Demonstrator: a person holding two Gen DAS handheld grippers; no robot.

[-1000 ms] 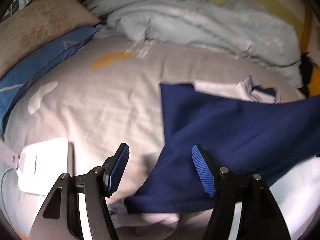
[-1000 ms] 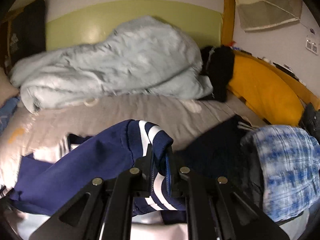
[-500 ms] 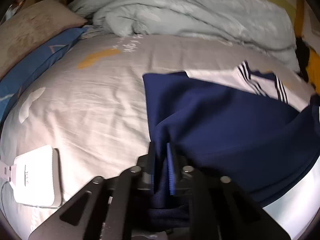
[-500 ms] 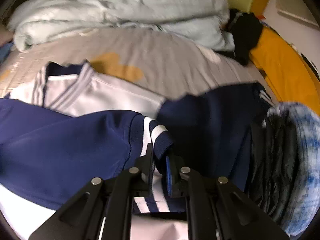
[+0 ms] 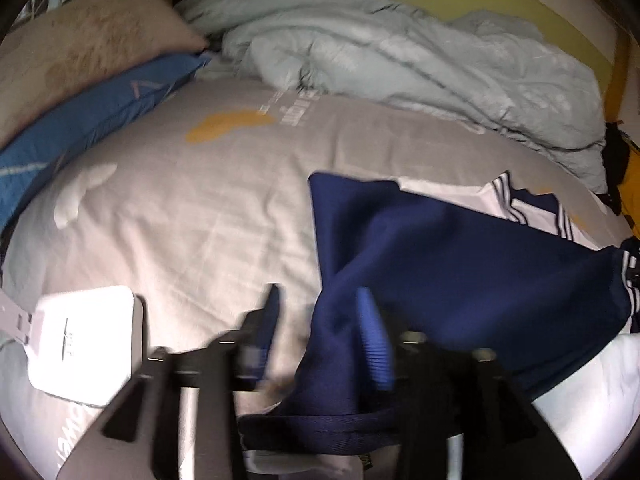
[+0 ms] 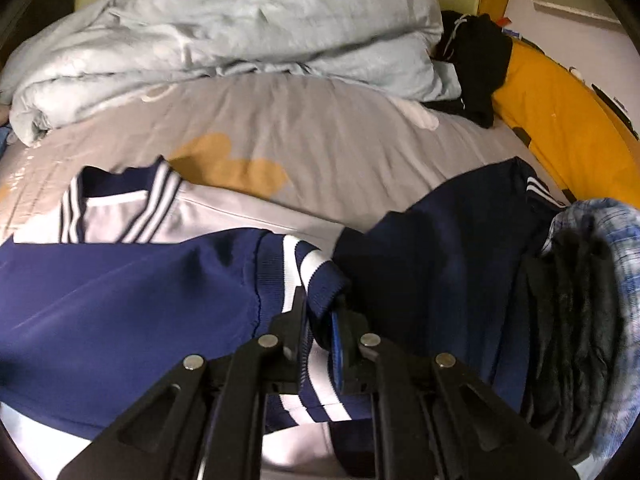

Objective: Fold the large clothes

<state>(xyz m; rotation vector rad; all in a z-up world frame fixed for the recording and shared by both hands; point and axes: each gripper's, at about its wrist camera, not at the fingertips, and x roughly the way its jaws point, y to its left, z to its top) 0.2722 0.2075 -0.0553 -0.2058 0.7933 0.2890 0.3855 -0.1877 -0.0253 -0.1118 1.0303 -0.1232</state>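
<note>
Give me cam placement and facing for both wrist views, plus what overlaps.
Left wrist: on the left gripper, angled down at the bed sheet; its fingers are opening, a fold of the navy jacket between them.
Right wrist: on the right gripper, angled down across the bed; its fingers are shut on the striped cuff.
Shared: jacket, sheet, pale blue duvet.
</note>
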